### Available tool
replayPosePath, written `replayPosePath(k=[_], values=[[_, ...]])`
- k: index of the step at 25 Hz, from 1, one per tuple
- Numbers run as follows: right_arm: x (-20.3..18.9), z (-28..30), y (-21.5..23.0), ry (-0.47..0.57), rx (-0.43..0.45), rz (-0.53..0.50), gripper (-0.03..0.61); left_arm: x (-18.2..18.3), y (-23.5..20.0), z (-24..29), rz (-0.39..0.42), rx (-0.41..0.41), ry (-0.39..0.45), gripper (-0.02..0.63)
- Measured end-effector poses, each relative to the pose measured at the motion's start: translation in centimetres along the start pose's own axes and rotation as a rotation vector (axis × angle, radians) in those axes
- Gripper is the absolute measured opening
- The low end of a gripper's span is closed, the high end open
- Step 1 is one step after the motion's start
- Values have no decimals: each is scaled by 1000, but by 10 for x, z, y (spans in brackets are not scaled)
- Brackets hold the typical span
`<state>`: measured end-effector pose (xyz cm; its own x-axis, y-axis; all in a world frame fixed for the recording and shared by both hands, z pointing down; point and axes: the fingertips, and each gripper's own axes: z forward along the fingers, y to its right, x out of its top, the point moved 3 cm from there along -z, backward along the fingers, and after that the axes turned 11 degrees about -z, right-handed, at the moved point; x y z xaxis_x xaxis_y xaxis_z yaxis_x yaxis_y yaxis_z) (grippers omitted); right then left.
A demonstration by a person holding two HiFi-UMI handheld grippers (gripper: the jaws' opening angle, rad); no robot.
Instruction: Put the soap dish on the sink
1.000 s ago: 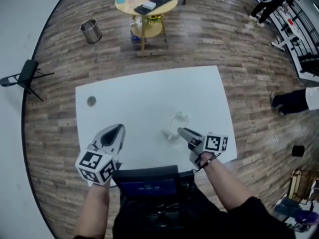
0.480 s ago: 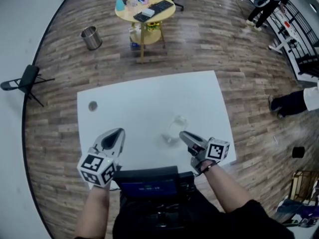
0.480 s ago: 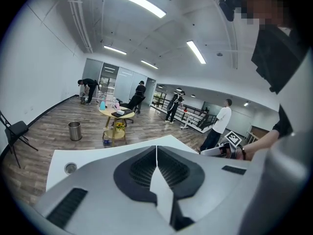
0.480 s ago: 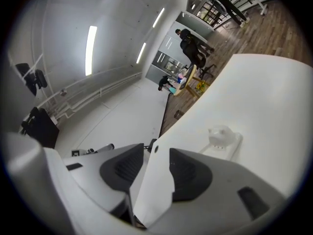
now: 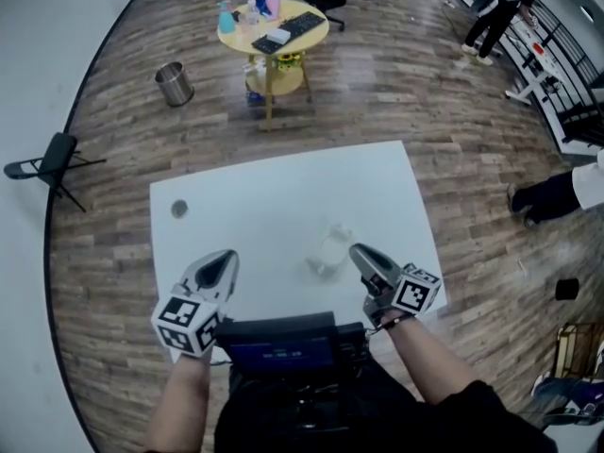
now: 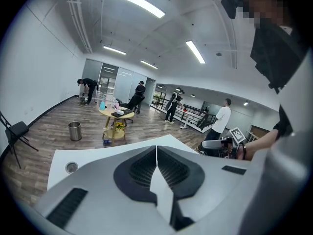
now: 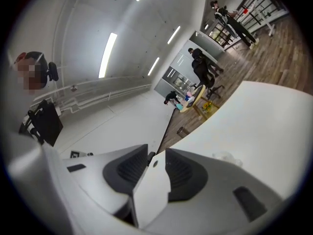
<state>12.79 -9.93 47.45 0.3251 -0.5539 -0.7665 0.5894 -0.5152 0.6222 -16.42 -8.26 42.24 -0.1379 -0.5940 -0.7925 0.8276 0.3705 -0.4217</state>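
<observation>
R gripper lifted off soap dish, fingers just narrowing, slightly spread, empty; L gripper fingers pressed together. Dish looks placed.

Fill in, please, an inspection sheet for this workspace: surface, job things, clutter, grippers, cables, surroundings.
Surface: white rectangular table, with a small round grey fitting near its left edge.
Job's things: clear plastic soap dish lies on the table, apart from both grippers.
Clutter: nothing seen on the table.
Grippers: left gripper shut, empty; right gripper has its jaws narrowly apart, they have just been closing, nothing between them.
Cables: nothing seen.
Surroundings: wooden floor; yellow round side table carrying small items; metal bin; black folding chair; people at the right.
</observation>
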Motion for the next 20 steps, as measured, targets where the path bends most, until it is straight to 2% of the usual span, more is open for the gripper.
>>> replayPosePath(k=[7, 10, 17, 20], values=[[23, -15, -15, 56, -46, -164, 123, -5, 3, -7, 4, 2, 1, 9], [31, -19, -23, 70, -60, -246, 97, -5, 3, -10, 5, 3, 5, 9], [39, -27, -34, 85, -80, -319, 97, -8, 6, -18, 6, 4, 9, 9], [39, -31, -34, 93, -99, -344, 69, -11, 3, -21, 1, 7, 11, 9]])
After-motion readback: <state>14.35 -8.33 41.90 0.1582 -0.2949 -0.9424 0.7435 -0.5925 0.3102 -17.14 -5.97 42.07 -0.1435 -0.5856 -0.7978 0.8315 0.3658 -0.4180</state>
